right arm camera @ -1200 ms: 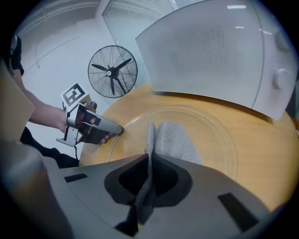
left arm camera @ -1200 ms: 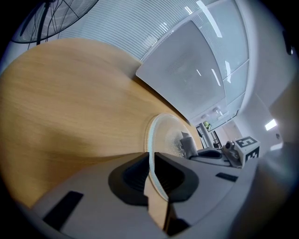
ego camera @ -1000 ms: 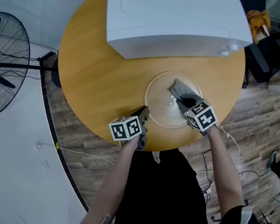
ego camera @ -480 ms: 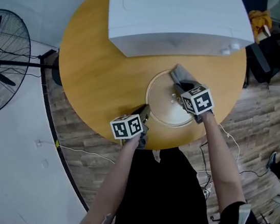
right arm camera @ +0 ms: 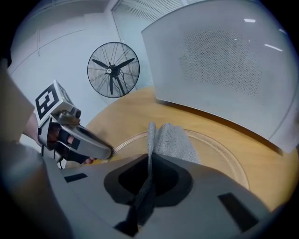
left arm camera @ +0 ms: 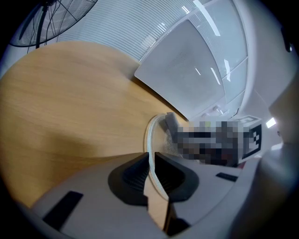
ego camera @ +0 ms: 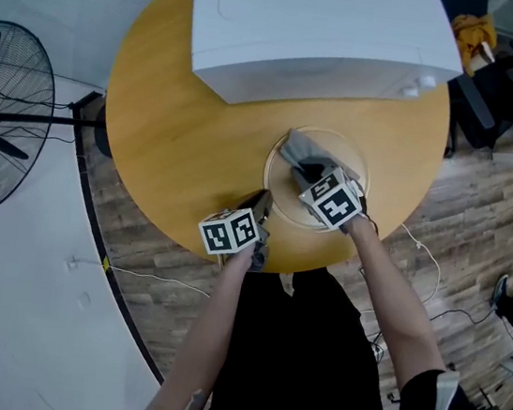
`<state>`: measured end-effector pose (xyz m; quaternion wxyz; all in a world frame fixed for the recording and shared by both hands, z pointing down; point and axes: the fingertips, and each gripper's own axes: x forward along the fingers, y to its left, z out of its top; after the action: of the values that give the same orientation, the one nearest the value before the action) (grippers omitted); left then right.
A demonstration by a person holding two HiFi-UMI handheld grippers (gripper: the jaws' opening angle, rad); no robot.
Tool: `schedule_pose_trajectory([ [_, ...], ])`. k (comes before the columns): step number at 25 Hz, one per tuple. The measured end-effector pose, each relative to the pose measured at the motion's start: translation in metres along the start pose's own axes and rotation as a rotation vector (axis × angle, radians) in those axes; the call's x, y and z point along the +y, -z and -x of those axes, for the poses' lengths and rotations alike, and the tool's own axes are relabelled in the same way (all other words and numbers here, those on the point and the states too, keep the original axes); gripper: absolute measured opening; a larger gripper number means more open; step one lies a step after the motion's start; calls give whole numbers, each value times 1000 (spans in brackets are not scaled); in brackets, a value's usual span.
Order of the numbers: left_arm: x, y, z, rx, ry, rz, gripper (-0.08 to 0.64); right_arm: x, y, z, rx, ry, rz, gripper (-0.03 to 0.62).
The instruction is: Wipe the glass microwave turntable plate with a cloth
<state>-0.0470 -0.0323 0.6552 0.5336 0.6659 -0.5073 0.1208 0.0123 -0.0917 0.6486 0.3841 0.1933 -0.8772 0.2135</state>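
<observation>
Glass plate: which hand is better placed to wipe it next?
Right. The right tongs clamp the grey cloth, which lies on the glass plate; the left tongs pinch its rim, likely steadying it.

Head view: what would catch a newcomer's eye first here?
The white microwave oven fills the far side of the round wooden table. Before it lies the clear glass turntable plate: the left gripper clamps its near rim, the right gripper holds a grey cloth on it.

No readable text anywhere; cubes (ego camera: 230, 232) on left gripper (ego camera: 264, 199) and right gripper (ego camera: 307, 167) bore only black-and-white square markers.
</observation>
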Motion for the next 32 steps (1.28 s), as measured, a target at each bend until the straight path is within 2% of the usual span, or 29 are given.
schedule_pose_trajectory([
  [12, 0, 0, 1, -9, -14, -14, 34, 50, 20, 2, 5, -79, -11, 28],
  [16, -1, 1, 0, -11, -14, -17, 37, 64, 25, 7, 8, -118, -35, 25],
  [18, -1, 2, 1, -9, -9, -13, 40, 68, 23, 14, -12, -112, -50, 25],
  [24, -2, 1, -2, 9, 35, 20, 43, 56, 11, 46, -114, -9, -143, 25],
  [28, -1, 2, -2, 15, 47, 35, 43, 48, 2, 74, -184, 89, -227, 25],
  [32, -1, -1, -3, 27, 97, 77, 49, 46, -9, 104, -255, 199, -308, 23],
])
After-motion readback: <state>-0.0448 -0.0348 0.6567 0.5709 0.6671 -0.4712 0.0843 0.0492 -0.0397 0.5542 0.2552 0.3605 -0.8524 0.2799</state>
